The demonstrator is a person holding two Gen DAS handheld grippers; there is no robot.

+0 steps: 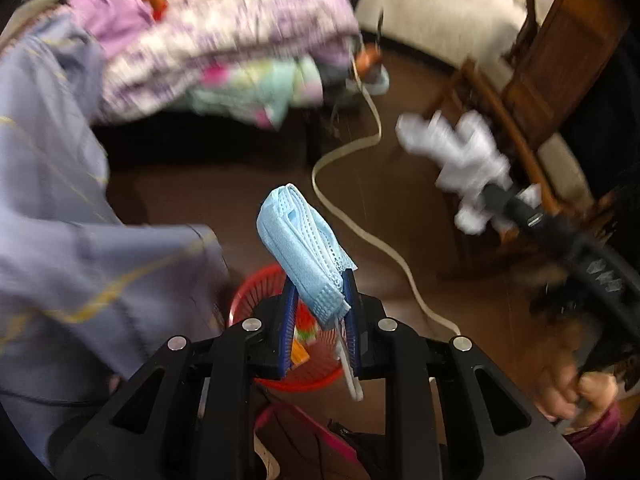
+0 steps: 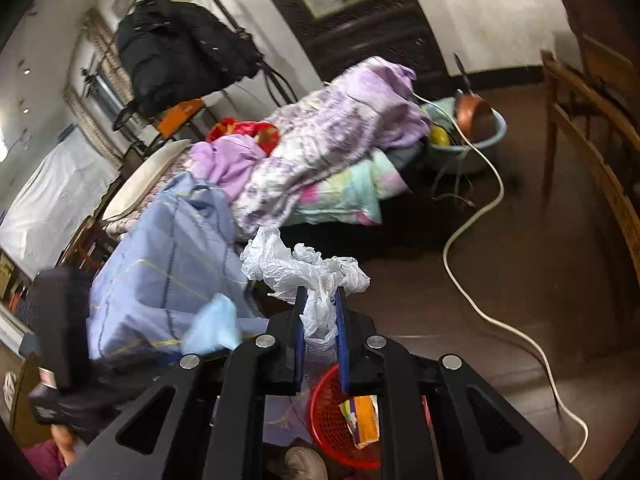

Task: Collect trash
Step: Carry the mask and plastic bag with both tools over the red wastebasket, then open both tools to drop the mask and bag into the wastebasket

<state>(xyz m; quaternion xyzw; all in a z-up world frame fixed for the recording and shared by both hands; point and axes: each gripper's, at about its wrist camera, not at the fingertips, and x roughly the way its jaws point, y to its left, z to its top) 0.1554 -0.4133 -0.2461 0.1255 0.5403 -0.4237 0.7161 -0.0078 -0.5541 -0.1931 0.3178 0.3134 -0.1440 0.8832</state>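
Each hand-held gripper, left (image 1: 320, 300) and right (image 2: 321, 312), is matte black, with blue-faced fingers (image 1: 289, 320) on angular linkage arms pinned by round silver screws (image 1: 253, 325). The right hand (image 1: 576, 394) shows bare skin above a magenta sleeve (image 1: 596, 440).

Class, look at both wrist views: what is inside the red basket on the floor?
Inside the red basket lies an orange and yellow wrapper with some green. The gripper bodies cover much of the basket in both views, so the rest of its contents cannot be seen.

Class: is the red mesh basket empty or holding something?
Holding something: the red mesh basket contains an orange-and-yellow wrapper.
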